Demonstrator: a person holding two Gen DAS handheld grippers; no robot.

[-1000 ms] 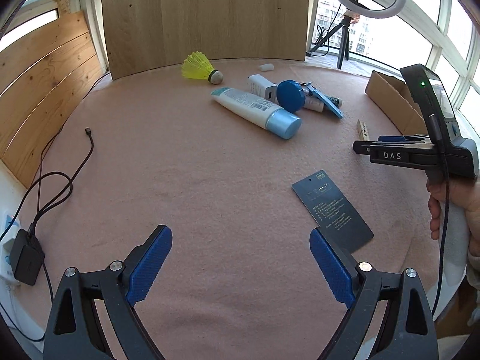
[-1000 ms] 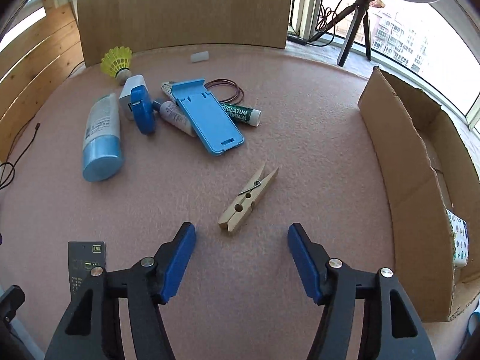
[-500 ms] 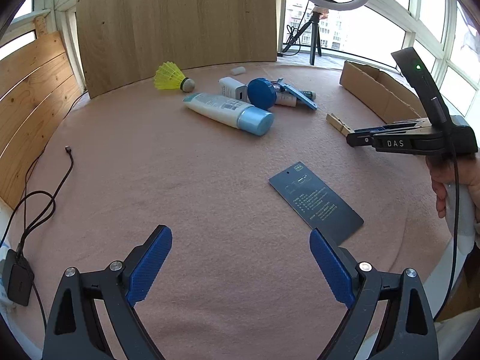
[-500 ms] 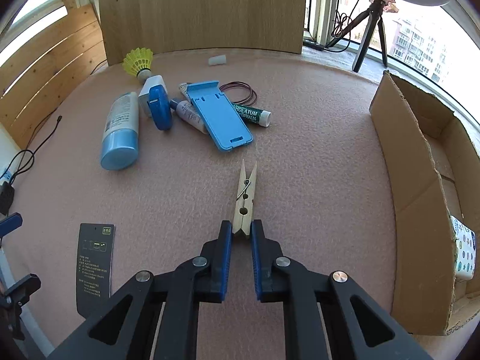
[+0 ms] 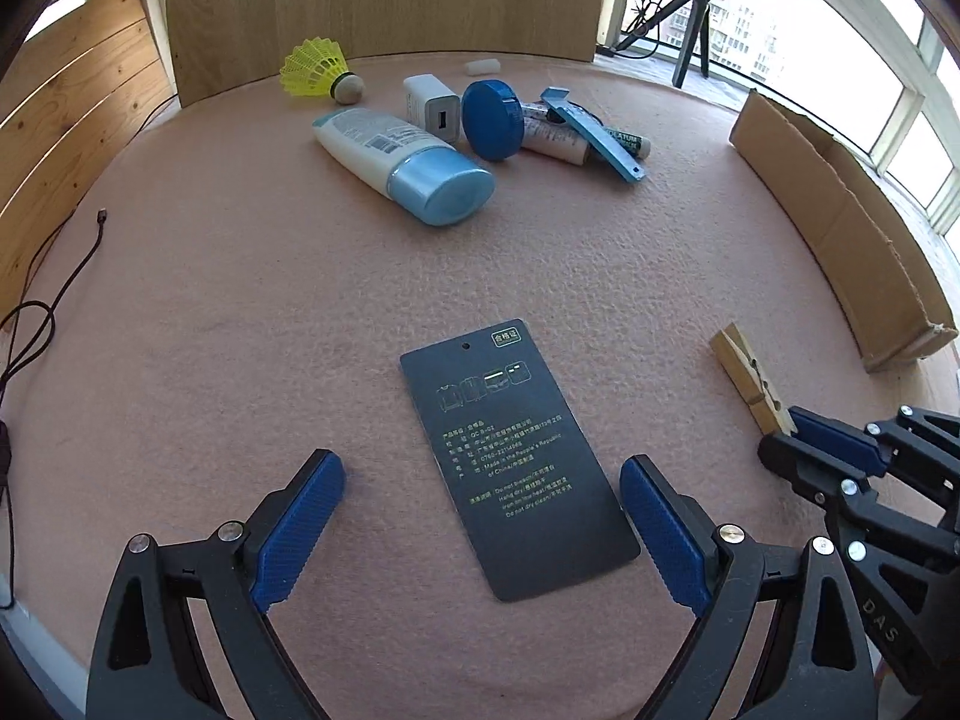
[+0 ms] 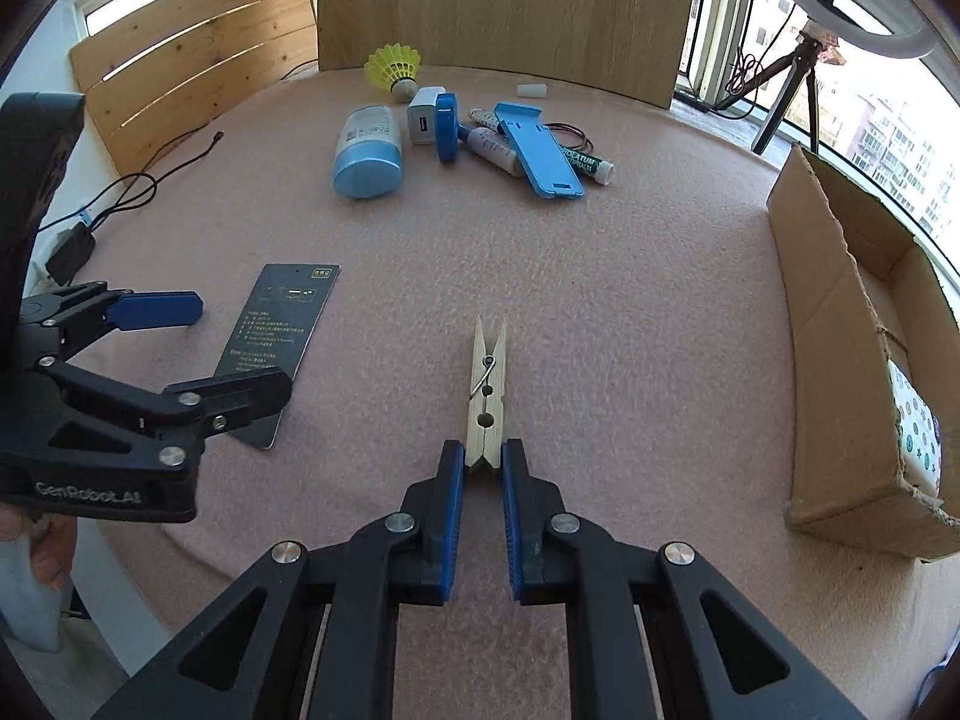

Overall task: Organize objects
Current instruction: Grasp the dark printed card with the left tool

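Lying flat on the pink table (image 6: pixel 630 276), the wooden clothespin (image 6: pixel 489 387) now has its near end pinched between the blue pads of the right claw (image 6: pixel 483 465), which stood wide open around it a second ago — so the grasp looks made and, in my judgement, the lift toward the cardboard box (image 6: pixel 840 360) at the right comes next. The left claw (image 5: pixel 480 531) has meanwhile swung in low over the dark hang tag (image 5: pixel 516 462); it is spread open, its pads either side of the tag's near end, touching nothing that I can see. Farther off sits the remaining clutter — lotion bottle (image 6: pixel 367 150), white charger (image 6: pixel 423 117), round blue lid (image 6: pixel 447 127), blue phone stand (image 6: pixel 540 150), yellow shuttlecock (image 6: pixel 396 69). Between clothespin and box the table is bare; only the box's near wall has to be cleared. The thin tag, flush on the felt, may be hard to pick up.
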